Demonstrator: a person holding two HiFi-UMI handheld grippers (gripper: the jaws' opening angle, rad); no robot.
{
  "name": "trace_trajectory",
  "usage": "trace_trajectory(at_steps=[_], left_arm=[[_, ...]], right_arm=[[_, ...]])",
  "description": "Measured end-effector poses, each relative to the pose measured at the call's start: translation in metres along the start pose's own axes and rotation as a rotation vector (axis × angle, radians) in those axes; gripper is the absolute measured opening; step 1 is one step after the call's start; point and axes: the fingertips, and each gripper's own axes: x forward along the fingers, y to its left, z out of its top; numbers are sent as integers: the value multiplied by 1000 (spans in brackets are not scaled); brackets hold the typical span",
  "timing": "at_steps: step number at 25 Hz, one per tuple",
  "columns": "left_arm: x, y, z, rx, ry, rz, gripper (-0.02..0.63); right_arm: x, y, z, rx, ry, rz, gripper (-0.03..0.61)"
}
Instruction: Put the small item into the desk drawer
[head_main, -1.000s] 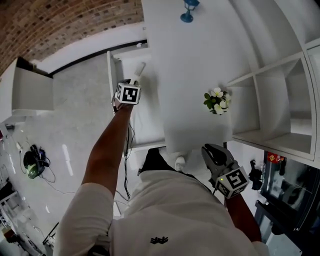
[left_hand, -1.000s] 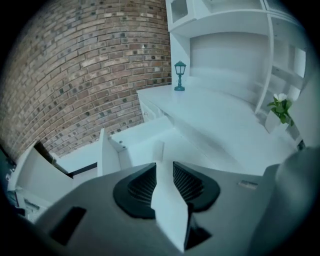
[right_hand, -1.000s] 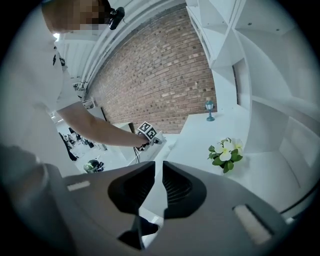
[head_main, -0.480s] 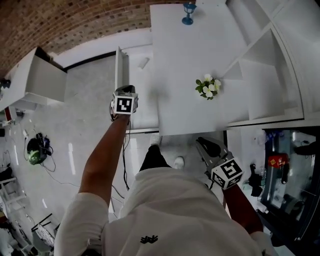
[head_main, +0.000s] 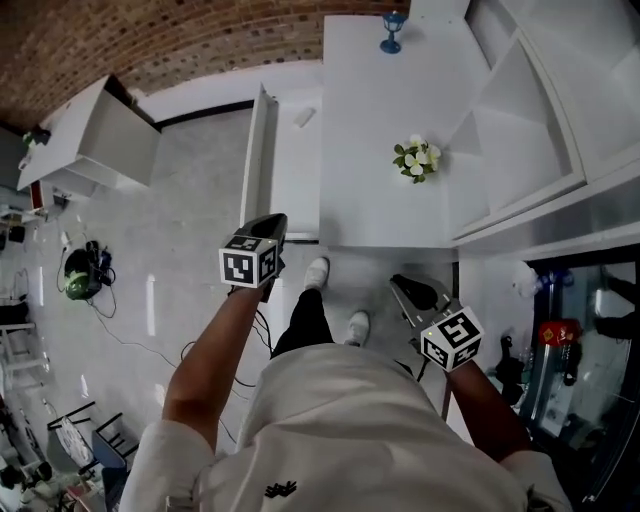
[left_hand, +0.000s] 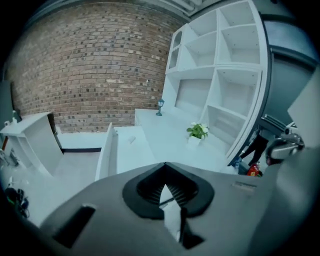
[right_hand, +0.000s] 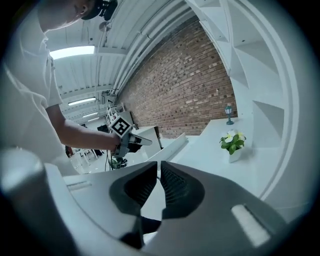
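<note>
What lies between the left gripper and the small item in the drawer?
Only bare drawer floor between left gripper and small item, in the head view.

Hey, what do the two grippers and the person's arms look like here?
The left gripper and right gripper have grey bodies with black ribbed pads. Each carries a white cube printed with black square markers. The person wears a white short-sleeved shirt.

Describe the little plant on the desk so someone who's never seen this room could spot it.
Find the long white desk beside the white shelf unit. On its top, near the shelves, stands the plant: green leaves and white flowers in a small white pot. The only other thing there, a blue ornament, stands at the far end.
</note>
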Motion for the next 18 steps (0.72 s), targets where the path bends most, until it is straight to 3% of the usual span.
trace_trajectory(at_steps=[4, 10, 18], left_arm=[[-48, -39, -19, -26, -13, -96, 7], [-104, -81, -31, 2, -42, -201, 6], [-169, -79, -46, 3, -71, -289, 6]], right_arm=[[5, 19, 0, -17, -4, 42, 29], [14, 54, -2, -54, 12, 103, 12], [46, 106, 8, -77, 27, 126, 12]])
